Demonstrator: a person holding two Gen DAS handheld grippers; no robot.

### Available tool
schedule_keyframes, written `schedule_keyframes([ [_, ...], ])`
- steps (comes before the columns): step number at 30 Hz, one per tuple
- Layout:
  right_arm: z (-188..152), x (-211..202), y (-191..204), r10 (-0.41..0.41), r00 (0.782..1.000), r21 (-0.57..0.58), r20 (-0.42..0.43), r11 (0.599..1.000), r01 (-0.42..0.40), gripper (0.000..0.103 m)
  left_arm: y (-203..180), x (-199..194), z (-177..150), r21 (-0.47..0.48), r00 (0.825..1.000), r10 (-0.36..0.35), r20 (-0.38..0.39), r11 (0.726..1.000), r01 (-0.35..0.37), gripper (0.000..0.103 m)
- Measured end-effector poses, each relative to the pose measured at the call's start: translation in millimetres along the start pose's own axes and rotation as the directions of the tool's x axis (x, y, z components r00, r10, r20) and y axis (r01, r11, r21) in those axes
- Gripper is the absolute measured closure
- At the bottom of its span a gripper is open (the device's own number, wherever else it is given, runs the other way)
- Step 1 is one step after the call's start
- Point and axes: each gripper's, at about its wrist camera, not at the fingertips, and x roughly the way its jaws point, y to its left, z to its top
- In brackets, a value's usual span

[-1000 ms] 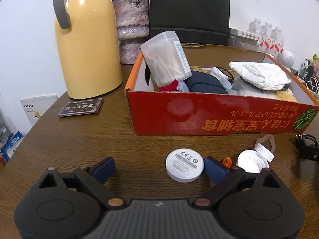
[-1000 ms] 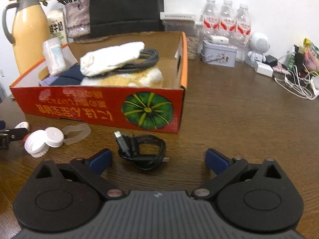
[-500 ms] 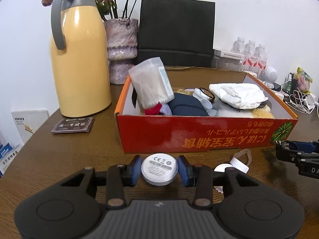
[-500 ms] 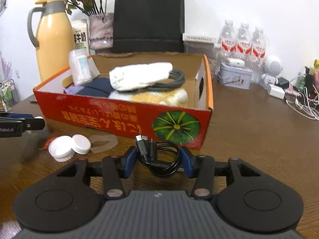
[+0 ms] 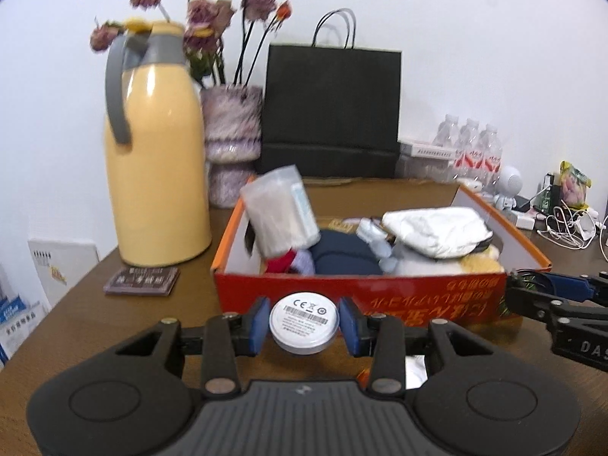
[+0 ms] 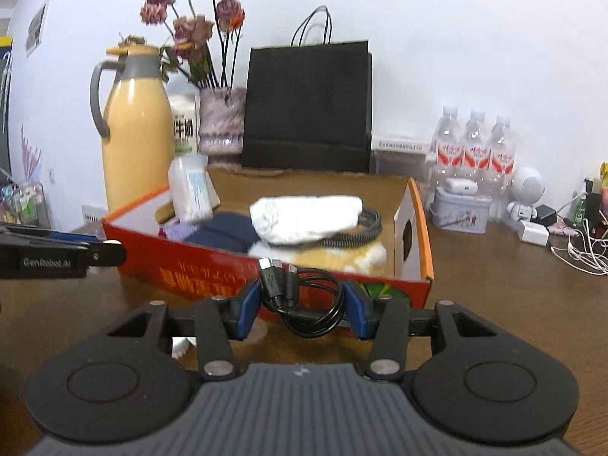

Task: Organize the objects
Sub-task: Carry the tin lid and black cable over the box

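Right wrist alone shows milk carton [image 6: 185,127].

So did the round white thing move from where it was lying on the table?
Yes. The white disc is up off the table, held in the left gripper against the red box front.

Box [image 5: 380,296] on table [image 5: 95,326], flask [image 5: 155,174] left, bag [image 5: 330,110] behind

Bright, even indoor light off the white wall [image 5: 475,57] — glare streaks on the yellow thermos [image 5: 155,174], motion blur throughout, strong fisheye bending with dark vignetted corners.
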Motion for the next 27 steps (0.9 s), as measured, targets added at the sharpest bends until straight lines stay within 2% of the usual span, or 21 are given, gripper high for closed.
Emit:
schedule_keyframes([
  [5,10.6,5.4,9.5,-0.019,0.998,-0.005,0.058,1.0,0.019,0.055,-15.2,2.7,10.6,0.023,0.999,0.003,0.047,1.0,-0.004,0.065],
  [10,27.6,15.8,15.2,-0.034,0.994,-0.008,0.103,0.999,0.035,0.055,-21.0,9.9,30.2,-0.009,0.996,0.008,0.086,1.0,-0.007,0.065],
  [20,50.0,38.4,10.3,-0.036,0.991,-0.018,0.131,0.999,0.039,0.055,-24.8,41.4,68.0,-0.067,0.991,-0.002,0.132,0.998,0.011,0.065],
  [27,64.2,75.9,-2.7,-0.043,0.989,-0.024,0.138,0.999,0.046,0.055,-28.2,75.9,93.2,-0.08,0.988,-0.012,0.157,0.996,0.025,0.065],
])
